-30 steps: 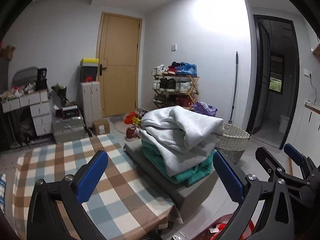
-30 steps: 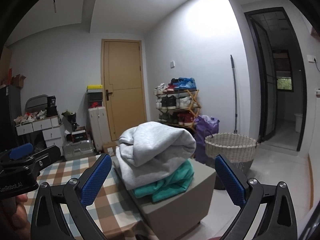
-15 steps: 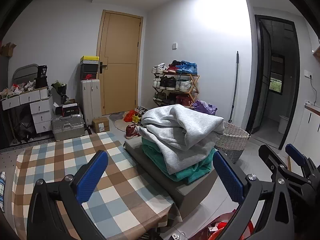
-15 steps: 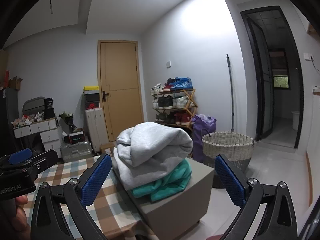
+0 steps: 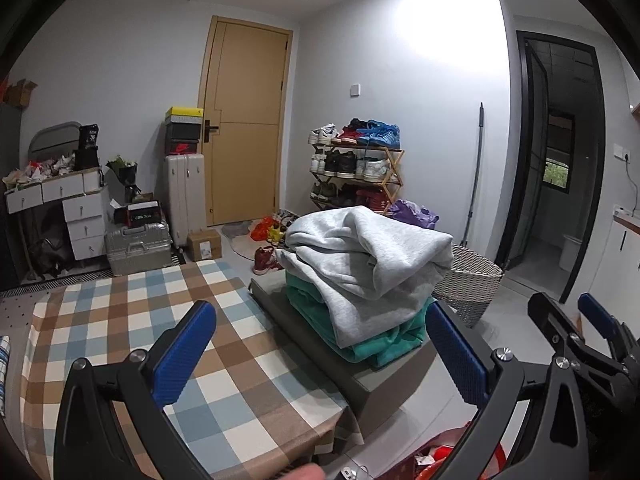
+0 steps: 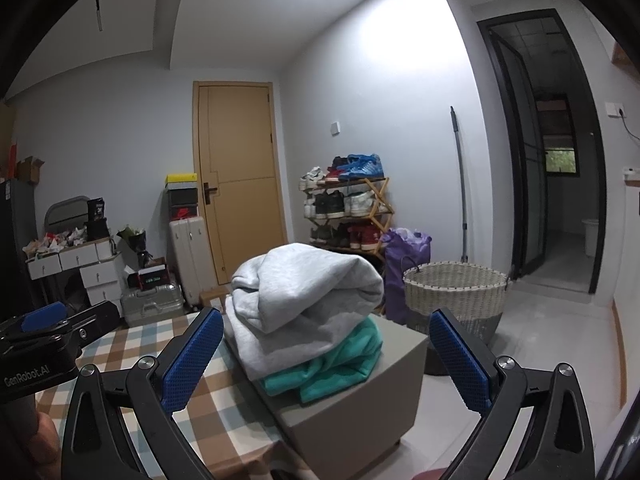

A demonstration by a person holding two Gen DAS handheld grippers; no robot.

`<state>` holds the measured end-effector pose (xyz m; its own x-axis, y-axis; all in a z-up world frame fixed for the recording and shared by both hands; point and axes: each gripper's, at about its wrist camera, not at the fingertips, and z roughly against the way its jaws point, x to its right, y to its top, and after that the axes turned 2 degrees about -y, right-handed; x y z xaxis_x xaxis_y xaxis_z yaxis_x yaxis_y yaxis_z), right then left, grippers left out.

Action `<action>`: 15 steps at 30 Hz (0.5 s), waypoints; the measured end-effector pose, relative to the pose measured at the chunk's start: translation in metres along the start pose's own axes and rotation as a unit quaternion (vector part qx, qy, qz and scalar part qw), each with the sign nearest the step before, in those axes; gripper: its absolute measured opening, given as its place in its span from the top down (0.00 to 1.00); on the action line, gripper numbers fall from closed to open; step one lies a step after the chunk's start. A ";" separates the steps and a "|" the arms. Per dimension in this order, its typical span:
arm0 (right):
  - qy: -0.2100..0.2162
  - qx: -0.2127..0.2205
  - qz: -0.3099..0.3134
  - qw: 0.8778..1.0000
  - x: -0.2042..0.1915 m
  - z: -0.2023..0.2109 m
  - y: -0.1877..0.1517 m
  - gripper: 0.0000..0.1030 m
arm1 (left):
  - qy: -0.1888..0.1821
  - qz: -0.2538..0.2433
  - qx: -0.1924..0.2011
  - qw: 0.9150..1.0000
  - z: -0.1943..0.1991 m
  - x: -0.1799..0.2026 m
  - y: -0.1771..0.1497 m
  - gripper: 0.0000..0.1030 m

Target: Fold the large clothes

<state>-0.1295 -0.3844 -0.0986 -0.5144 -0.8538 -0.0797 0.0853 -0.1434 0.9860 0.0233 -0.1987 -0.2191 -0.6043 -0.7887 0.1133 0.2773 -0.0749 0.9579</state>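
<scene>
A folded grey sweatshirt point(image 5: 360, 256) lies on a folded teal garment point(image 5: 376, 340), stacked on a grey box stool point(image 5: 320, 356) beside the checked tablecloth table point(image 5: 132, 320). The stack also shows in the right wrist view: grey sweatshirt point(image 6: 304, 292), teal garment point(image 6: 332, 364). My left gripper point(image 5: 320, 352) is open and empty, held above the table's edge, short of the stack. My right gripper point(image 6: 324, 356) is open and empty, also short of the stack. The right gripper shows at the right of the left wrist view point(image 5: 576, 328).
A wicker basket point(image 6: 456, 296) stands on the floor right of the stool. A shoe rack point(image 5: 356, 168), suitcases point(image 5: 184, 196), drawers point(image 5: 80, 212) and a door point(image 5: 244, 120) line the far walls. A dark doorway point(image 5: 560, 160) opens at right.
Both grippers have lifted and drawn back slightly; the view has tilted up. The stack has not moved. Both stay open.
</scene>
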 end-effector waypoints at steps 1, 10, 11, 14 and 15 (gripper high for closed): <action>0.001 0.000 -0.002 1.000 0.001 0.000 0.000 0.00 | 0.003 -0.009 0.003 1.000 0.001 0.003 0.000 0.01; 0.002 -0.004 -0.006 1.000 0.002 -0.002 -0.002 0.00 | -0.009 -0.022 -0.007 1.000 -0.002 0.009 -0.001 0.01; 0.002 -0.004 -0.006 1.000 0.002 -0.002 -0.003 0.00 | -0.015 -0.019 -0.011 1.000 -0.002 0.009 -0.001 0.01; 0.001 -0.003 -0.005 1.000 0.001 -0.001 -0.004 0.00 | -0.014 -0.021 -0.013 1.000 -0.003 0.009 -0.001 0.01; 0.000 -0.002 -0.004 1.000 0.001 -0.001 -0.004 0.00 | -0.013 -0.021 -0.012 1.000 -0.003 0.009 0.000 0.01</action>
<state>-0.1298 -0.3856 -0.1027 -0.5155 -0.8523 -0.0884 0.0848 -0.1534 0.9845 0.0199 -0.2073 -0.2192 -0.6345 -0.7689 0.0794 0.2688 -0.1231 0.9553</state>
